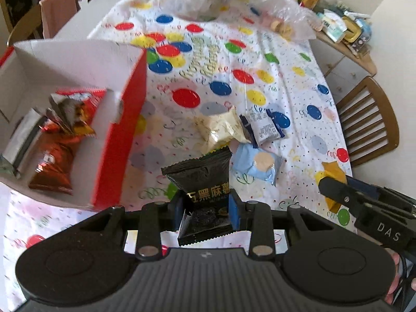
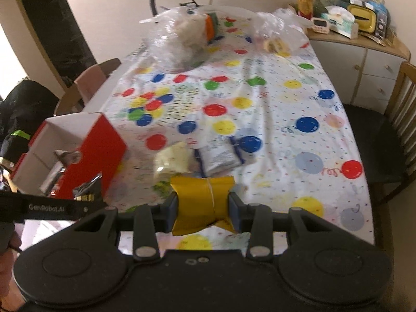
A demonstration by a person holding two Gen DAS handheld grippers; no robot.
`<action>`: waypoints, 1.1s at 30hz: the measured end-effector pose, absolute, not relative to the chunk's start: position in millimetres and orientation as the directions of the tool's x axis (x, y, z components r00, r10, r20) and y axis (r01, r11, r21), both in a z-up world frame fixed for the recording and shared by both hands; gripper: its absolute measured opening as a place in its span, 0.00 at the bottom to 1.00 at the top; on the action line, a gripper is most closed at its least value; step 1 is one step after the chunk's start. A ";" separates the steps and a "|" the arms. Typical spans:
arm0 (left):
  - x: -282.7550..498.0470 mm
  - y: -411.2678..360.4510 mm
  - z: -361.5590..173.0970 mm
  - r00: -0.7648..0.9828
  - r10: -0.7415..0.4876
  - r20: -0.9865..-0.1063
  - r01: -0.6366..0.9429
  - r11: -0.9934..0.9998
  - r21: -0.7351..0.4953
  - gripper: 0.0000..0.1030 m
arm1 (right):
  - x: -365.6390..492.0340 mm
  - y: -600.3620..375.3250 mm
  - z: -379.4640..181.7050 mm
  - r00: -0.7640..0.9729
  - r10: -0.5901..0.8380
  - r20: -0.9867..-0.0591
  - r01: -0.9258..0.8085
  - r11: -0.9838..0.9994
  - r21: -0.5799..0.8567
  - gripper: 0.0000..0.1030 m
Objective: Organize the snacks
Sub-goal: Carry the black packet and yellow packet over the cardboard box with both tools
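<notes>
My left gripper (image 1: 206, 208) is shut on a black snack packet (image 1: 201, 182) and holds it above the cloth, just right of the red box (image 1: 122, 130). The box, white inside, holds several orange and red snack packets (image 1: 52, 163). My right gripper (image 2: 204, 208) is shut on a yellow snack packet (image 2: 202, 202); it also shows in the left wrist view (image 1: 332, 179). On the cloth lie a cream packet (image 1: 221, 130), a white-and-navy packet (image 1: 262, 127) and a light blue packet (image 1: 257, 165). The red box stands at the left in the right wrist view (image 2: 98, 150).
The table has a white cloth with coloured dots (image 2: 286, 130). Clear plastic bags (image 2: 179, 41) lie at its far end. Wooden chairs stand at the right (image 1: 369, 119) and far left (image 1: 39, 20). A cluttered sideboard (image 2: 358, 26) is at the back right.
</notes>
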State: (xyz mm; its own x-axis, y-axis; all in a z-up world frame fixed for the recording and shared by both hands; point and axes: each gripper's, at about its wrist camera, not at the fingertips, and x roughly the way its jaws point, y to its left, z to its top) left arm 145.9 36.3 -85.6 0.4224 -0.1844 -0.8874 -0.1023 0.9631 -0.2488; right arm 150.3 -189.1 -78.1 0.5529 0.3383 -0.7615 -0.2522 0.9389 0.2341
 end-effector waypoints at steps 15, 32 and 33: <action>128.9 117.3 -51.8 0.454 -0.165 -0.875 -0.035 0.979 -0.203 0.33 | 121.0 -82.3 -39.3 0.575 0.379 -0.725 -0.334 0.918 0.216 0.38; 147.1 233.1 -45.6 0.485 -0.126 -0.865 -0.057 0.983 -0.175 0.33 | 137.7 26.6 -39.7 0.572 0.381 -0.727 -0.355 0.913 0.200 0.38; 149.1 239.2 -46.9 0.484 -0.121 -0.867 -0.060 0.983 -0.171 0.33 | 139.1 32.3 -40.9 0.570 0.380 -0.729 -0.358 0.913 0.196 0.38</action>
